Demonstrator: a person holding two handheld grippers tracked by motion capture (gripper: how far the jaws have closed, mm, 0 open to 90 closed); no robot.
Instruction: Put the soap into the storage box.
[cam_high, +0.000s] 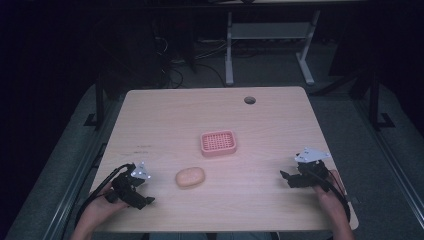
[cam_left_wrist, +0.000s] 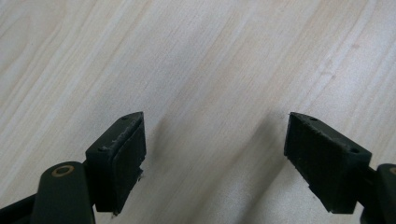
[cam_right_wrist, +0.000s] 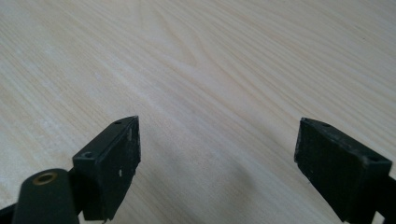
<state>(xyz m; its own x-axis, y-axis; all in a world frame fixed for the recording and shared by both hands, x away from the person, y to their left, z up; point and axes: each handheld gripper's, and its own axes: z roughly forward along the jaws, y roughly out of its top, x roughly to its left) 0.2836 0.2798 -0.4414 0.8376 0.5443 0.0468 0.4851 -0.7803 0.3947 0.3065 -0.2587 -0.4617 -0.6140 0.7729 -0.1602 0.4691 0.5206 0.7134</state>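
Resting at lower centre of the high view, a peach-coloured soap bar (cam_high: 190, 177) is seen on the wooden table (cam_high: 165, 115), untouched. A pink slatted soap dish (cam_high: 218, 143) is placed just above and right of it, apart. The left gripper (cam_high: 146, 201) is held at lower left, near the soap; its jaws are spread wide over bare wood. The right gripper (cam_high: 285, 176) is held at lower right, well apart, jaws likewise spread, nothing gripped.
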